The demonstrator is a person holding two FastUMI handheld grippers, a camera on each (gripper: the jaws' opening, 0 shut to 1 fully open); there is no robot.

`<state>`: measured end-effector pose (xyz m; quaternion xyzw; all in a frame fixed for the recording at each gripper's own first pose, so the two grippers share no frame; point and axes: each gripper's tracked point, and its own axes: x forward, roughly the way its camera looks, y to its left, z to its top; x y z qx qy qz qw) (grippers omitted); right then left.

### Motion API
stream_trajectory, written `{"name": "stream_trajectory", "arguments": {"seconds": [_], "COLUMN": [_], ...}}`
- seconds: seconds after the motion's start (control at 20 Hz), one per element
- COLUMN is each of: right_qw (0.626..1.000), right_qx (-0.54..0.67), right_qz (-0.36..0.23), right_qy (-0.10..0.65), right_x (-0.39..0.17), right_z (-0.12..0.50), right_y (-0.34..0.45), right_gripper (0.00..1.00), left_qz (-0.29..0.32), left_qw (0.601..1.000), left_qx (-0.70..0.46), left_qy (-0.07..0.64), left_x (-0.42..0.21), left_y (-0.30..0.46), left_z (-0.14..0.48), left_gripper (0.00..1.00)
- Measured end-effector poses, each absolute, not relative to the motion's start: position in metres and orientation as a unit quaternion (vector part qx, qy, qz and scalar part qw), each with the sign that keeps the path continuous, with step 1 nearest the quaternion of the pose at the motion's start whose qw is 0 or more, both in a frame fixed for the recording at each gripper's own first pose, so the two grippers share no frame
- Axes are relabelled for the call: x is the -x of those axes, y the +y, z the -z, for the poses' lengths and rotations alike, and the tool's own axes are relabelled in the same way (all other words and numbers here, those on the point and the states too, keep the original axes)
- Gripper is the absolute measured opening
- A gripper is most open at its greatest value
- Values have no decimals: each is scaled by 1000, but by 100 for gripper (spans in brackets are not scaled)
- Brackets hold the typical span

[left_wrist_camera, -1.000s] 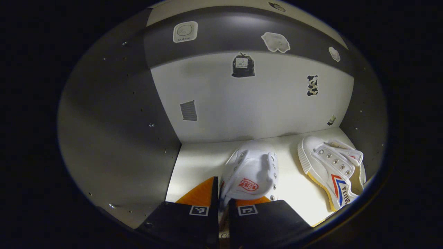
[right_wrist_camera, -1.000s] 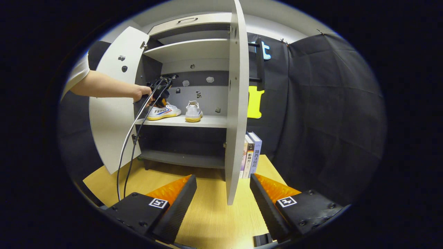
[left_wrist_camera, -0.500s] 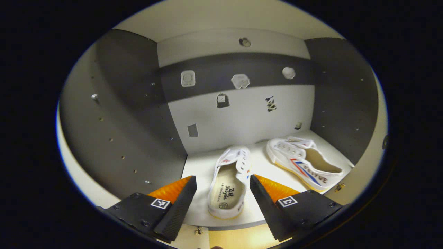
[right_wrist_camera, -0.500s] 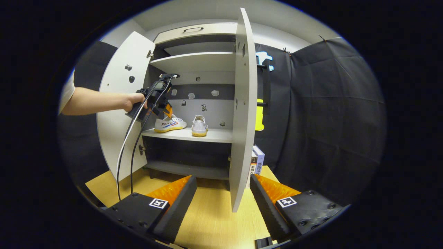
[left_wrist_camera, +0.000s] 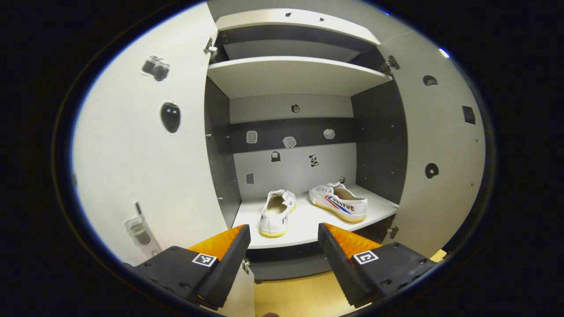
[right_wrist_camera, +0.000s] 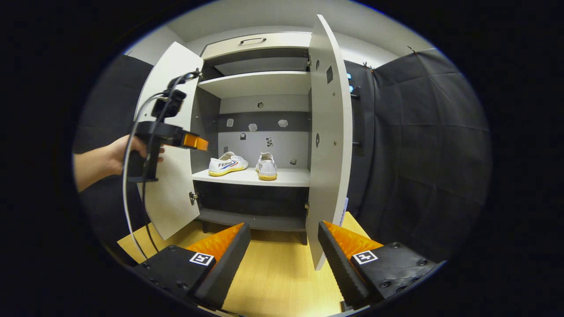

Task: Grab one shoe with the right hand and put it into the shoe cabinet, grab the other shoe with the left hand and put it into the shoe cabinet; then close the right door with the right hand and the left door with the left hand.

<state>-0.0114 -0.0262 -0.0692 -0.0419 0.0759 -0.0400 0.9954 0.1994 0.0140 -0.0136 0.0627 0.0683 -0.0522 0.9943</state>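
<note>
Two white shoes stand on the middle shelf (left_wrist_camera: 304,235) of the open shoe cabinet. One shoe (left_wrist_camera: 276,213) points its heel at me; the striped shoe (left_wrist_camera: 338,206) lies to its right. My left gripper (left_wrist_camera: 284,246) hangs open outside the cabinet front, apart from both shoes. In the right gripper view the same shoes (right_wrist_camera: 228,164) (right_wrist_camera: 266,165) sit side by side, and a hand holds the left gripper (right_wrist_camera: 194,141) in front of the left door (right_wrist_camera: 169,193). My right gripper (right_wrist_camera: 284,246) is open and empty, with the right door (right_wrist_camera: 328,145) just beyond its fingers.
Both doors stand wide open: the left door (left_wrist_camera: 145,154) and the right door (left_wrist_camera: 436,154). An upper shelf (left_wrist_camera: 291,75) spans the cabinet and a drawer (right_wrist_camera: 253,42) tops it. Pale wood (right_wrist_camera: 273,273) lies below. A cable (right_wrist_camera: 128,176) trails from the left gripper.
My left gripper let go of the shoe, opened, and drew back out of the cabinet. The right gripper shifted so the right door stands nearer its fingers.
</note>
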Motion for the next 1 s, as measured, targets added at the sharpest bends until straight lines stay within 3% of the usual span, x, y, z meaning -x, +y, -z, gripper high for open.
{"name": "stream_trajectory", "arguments": {"seconds": [0.2, 0.4, 0.55, 0.8, 1.0], "right_qw": [994, 993, 990, 988, 985], "right_qx": [45, 21, 39, 29, 49], "right_qz": [70, 107, 132, 149, 168], "right_qy": [64, 46, 28, 17, -11], "right_x": [19, 28, 31, 26, 10], "right_z": [58, 39, 19, -8, -45], "right_y": [-22, -25, -41, -77, -124], "right_gripper": [98, 98, 98, 98, 98], "left_qz": [63, 37, 65, 107, 102], "left_qw": [995, 996, 992, 985, 990], "left_qx": [-63, -73, -101, -125, -76], "left_qy": [48, 35, 39, 49, 63], "left_x": [-127, -74, -50, -30, -39], "left_y": [13, 27, 16, -5, -27], "left_z": [35, 49, 64, 83, 86], "left_gripper": [96, 96, 96, 96, 96]}}
